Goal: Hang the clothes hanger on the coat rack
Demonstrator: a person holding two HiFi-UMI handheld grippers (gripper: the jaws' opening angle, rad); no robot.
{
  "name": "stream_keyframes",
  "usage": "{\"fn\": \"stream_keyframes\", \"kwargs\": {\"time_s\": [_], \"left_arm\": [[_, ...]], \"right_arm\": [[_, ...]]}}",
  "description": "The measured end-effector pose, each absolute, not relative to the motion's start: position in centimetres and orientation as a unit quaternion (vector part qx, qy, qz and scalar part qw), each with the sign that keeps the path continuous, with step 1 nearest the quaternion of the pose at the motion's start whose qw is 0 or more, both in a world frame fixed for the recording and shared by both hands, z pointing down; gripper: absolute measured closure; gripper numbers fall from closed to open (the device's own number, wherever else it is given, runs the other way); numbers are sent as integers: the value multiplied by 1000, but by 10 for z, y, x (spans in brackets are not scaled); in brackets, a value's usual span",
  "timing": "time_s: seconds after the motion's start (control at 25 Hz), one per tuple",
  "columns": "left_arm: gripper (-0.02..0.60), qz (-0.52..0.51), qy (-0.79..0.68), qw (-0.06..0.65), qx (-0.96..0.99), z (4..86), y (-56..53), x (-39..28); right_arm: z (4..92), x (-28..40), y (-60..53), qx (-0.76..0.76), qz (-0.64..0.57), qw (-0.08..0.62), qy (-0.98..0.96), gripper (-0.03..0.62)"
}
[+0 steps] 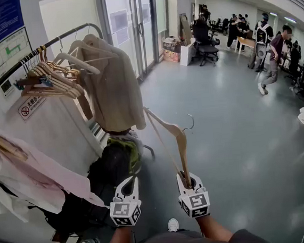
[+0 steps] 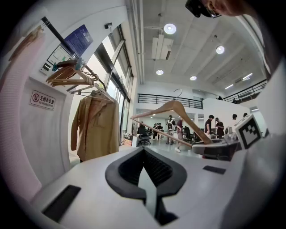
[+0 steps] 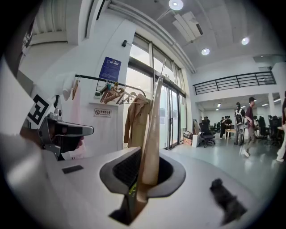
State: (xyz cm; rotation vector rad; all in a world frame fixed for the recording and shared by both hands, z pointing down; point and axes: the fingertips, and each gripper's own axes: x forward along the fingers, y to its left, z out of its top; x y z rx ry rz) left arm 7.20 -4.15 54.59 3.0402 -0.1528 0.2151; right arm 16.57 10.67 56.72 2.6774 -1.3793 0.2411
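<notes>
A wooden clothes hanger (image 1: 179,137) with a metal hook (image 1: 189,122) stands up out of my right gripper (image 1: 185,179), which is shut on one end of it. In the right gripper view the hanger's arm (image 3: 152,129) rises from between the pads (image 3: 129,172). My left gripper (image 1: 130,182) is beside it on the left, shut and holding nothing; its own view shows bare pads (image 2: 154,170) and the hanger (image 2: 176,109) off to the right. The coat rack's black rail (image 1: 8,73) runs along the wall at the upper left, well away from both grippers.
On the rail hang a bunch of wooden hangers (image 1: 52,80), a beige jacket (image 1: 114,90) and a pink garment (image 1: 33,167). Dark bags (image 1: 109,176) lie on the floor under the jacket. An office chair (image 1: 204,44) and several people (image 1: 274,58) are far across the grey floor.
</notes>
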Motion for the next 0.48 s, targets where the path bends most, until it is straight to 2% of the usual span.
{"fn": "stream_keyframes", "kwargs": {"time_s": [0.2,0.48], "left_arm": [[580,73,-87,46,992,550,-58,104],[580,81,-159,45,983,551,-92,102]], "right_arm": [[576,202,90,871,78,74,-480,548],[583,209,43,828,79,80,-549,548]]}}
